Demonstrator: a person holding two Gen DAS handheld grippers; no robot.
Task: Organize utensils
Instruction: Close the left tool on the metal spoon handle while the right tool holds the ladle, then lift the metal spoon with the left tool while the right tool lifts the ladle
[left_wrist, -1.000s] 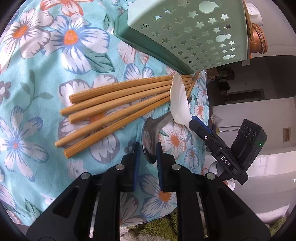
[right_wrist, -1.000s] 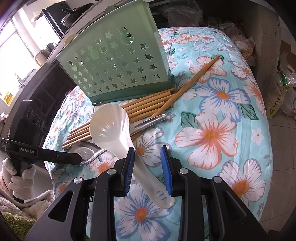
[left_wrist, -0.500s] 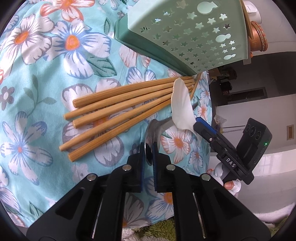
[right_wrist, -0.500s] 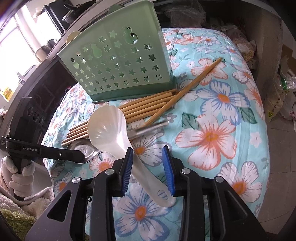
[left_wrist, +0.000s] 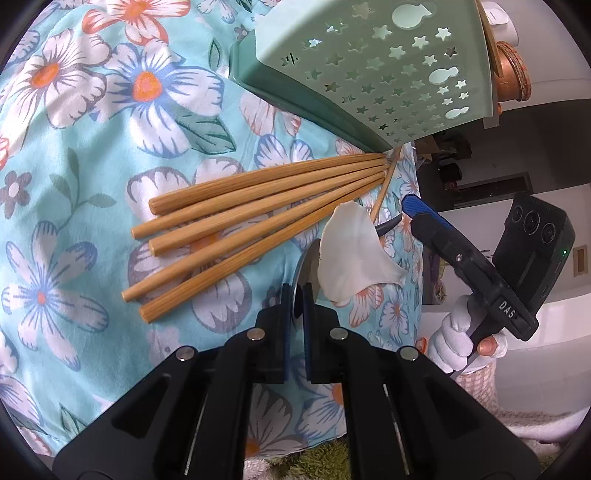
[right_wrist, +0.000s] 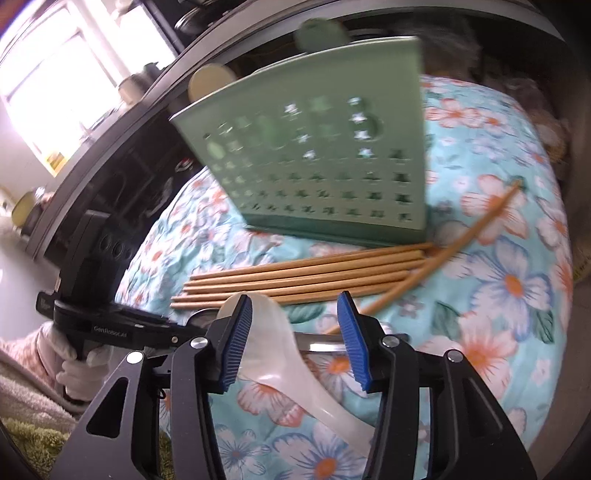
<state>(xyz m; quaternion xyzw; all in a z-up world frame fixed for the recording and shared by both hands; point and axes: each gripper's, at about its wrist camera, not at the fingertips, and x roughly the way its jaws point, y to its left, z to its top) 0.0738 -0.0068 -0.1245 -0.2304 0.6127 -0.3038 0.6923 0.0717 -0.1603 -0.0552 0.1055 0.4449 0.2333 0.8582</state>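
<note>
At the bottom of the left wrist view, the left tool (left_wrist: 296, 302) is clamped on the metal spoon's (left_wrist: 308, 260) bowl edge. In the right wrist view, the right tool (right_wrist: 293, 332) has just been opening, its pads wide around the white plastic spoon (right_wrist: 295, 373). Beyond lie bamboo chopsticks (left_wrist: 255, 218) on the floral cloth (left_wrist: 92, 155), then the green holder (left_wrist: 388, 66) at upper right.

A floral tablecloth (left_wrist: 92, 155) covers the table; a bright window (right_wrist: 55, 74) behind.

The chopsticks (left_wrist: 258, 218) looked like matt, grained wood. The spoon (left_wrist: 351, 258) was glossy white, the holder (left_wrist: 388, 74) smooth green plastic, the cloth (left_wrist: 92, 147) soft.
</note>
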